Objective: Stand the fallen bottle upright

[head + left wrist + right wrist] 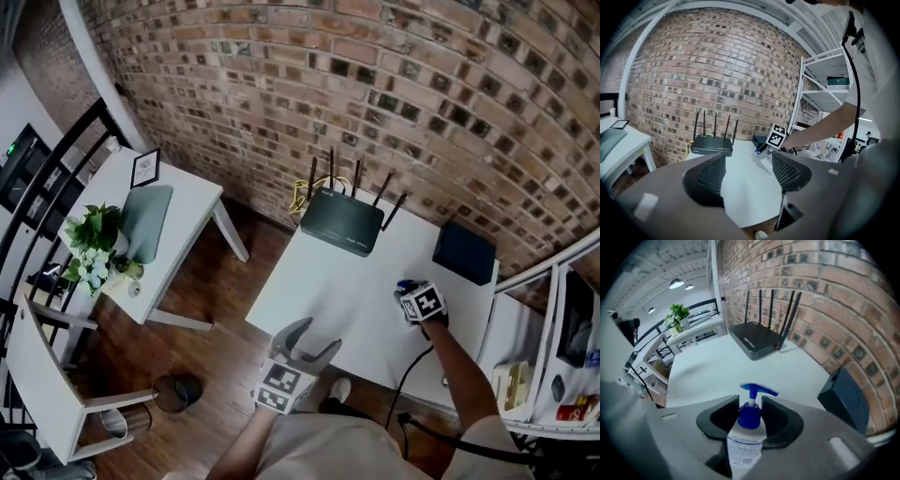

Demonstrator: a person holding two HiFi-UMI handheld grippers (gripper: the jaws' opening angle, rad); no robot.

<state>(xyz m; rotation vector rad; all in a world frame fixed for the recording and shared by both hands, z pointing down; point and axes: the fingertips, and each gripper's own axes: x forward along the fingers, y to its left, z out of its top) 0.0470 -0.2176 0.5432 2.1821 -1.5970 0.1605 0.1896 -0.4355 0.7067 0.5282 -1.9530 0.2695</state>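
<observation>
The bottle is white with a printed label and a blue pump head. My right gripper is shut on its neck and shoulder, the pump sticking out past the pads, above the white table. In the head view the right gripper is over the table's right part, and only the blue pump tip shows. My left gripper is open and holds nothing at the table's near edge. In the left gripper view its jaws frame the table, and the right gripper shows beyond them.
A black router with several antennas sits at the table's back by the brick wall. A dark box lies at the back right corner. A white shelf unit stands on the right, and a side table with a plant on the left.
</observation>
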